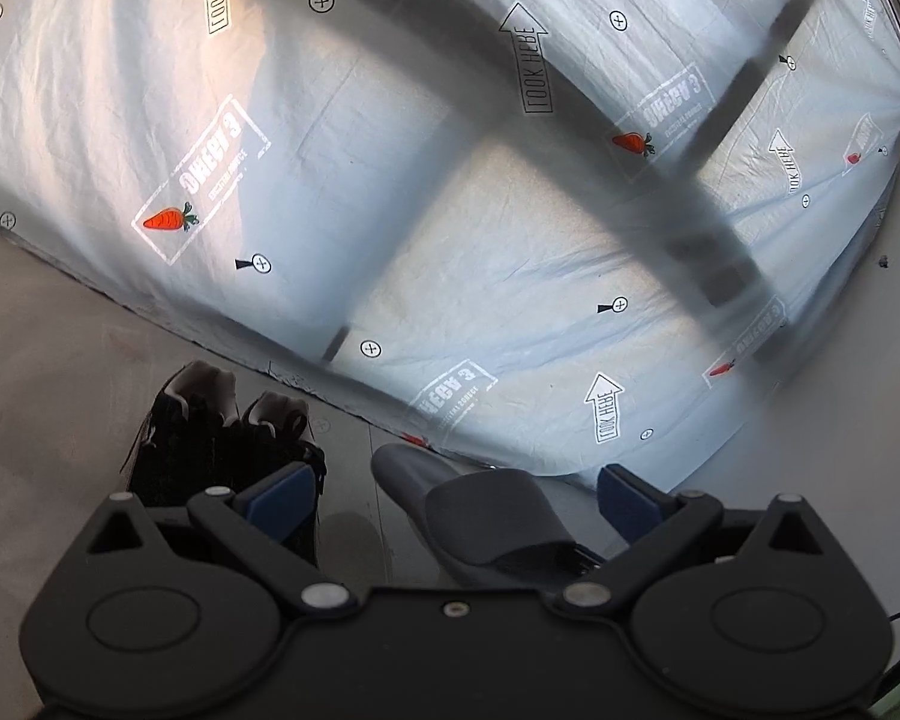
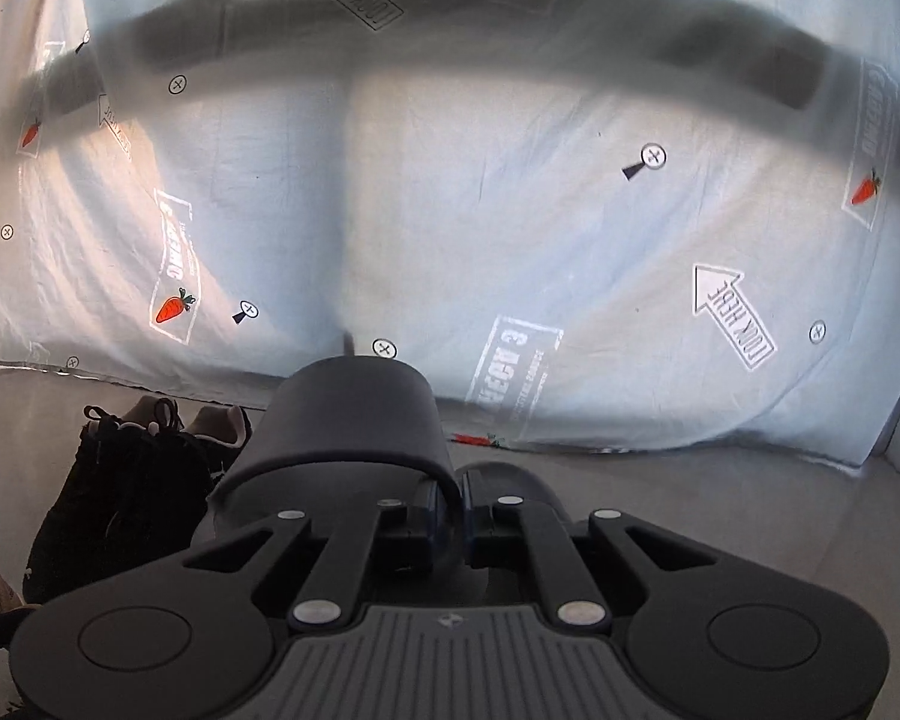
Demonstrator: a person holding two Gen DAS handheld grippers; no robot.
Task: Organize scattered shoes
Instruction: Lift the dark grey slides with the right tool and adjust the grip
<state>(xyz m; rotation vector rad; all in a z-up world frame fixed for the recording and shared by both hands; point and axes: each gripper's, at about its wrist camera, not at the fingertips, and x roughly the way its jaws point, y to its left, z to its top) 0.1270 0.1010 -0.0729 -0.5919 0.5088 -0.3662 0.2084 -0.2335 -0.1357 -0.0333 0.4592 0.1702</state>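
Our right gripper (image 2: 447, 516) pinched the strap of a grey slide sandal (image 2: 354, 420) at frame centre, probably to set it beside the black sneakers (image 2: 132, 480) at lower left. Our left gripper (image 1: 453, 501) stood wide, unloaded, over another slide (image 1: 486, 510).

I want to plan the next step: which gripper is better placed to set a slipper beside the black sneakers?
Probably right: the right gripper is shut on a slipper; the left gripper is open.
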